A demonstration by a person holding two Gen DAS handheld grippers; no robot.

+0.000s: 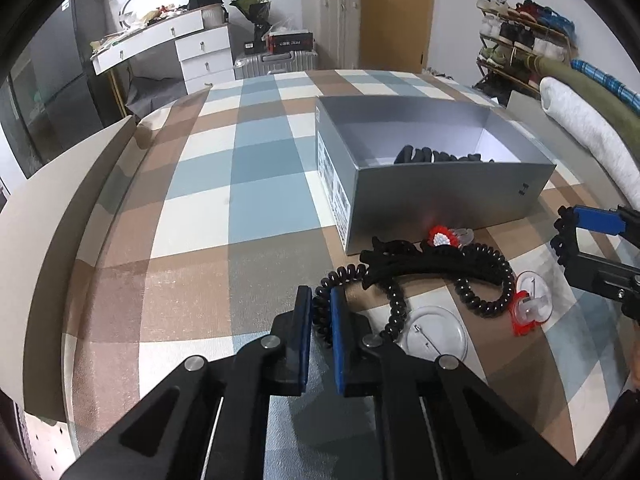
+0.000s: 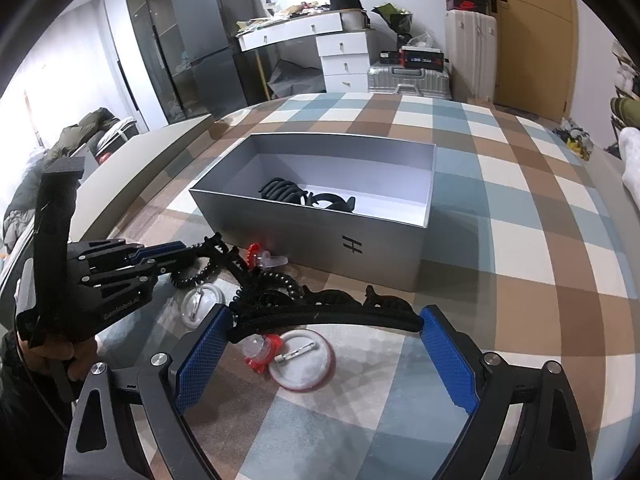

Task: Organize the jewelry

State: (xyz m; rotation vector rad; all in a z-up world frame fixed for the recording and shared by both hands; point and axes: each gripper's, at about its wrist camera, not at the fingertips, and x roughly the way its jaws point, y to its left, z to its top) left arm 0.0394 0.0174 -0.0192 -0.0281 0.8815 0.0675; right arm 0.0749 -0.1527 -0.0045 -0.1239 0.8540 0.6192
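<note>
An open grey box [image 1: 448, 196] [image 2: 320, 240] stands on the checked tablecloth with black hair pieces [image 2: 304, 196] inside. In front of it lies a pile: a black headband [image 2: 320, 318] [image 1: 404, 266], a black coiled cord [image 1: 488, 280] [image 2: 280, 280], round pin badges [image 2: 302, 364] [image 1: 436, 334] and red ornaments [image 1: 442, 237] [image 2: 262, 354]. My left gripper [image 1: 321, 312] [image 2: 188, 252] is shut on one end of the coiled cord. My right gripper [image 2: 324, 340] [image 1: 564, 236] is open, its blue pads on either side of the headband, which spans the gap between them.
A beige board [image 1: 60, 208] runs along the table's left edge. Rolled fabric [image 1: 592, 136] lies at the right. Behind the table are a white dresser [image 2: 344, 56], suitcases [image 2: 408, 78], a shoe rack [image 1: 520, 40] and a dark cabinet [image 2: 192, 48].
</note>
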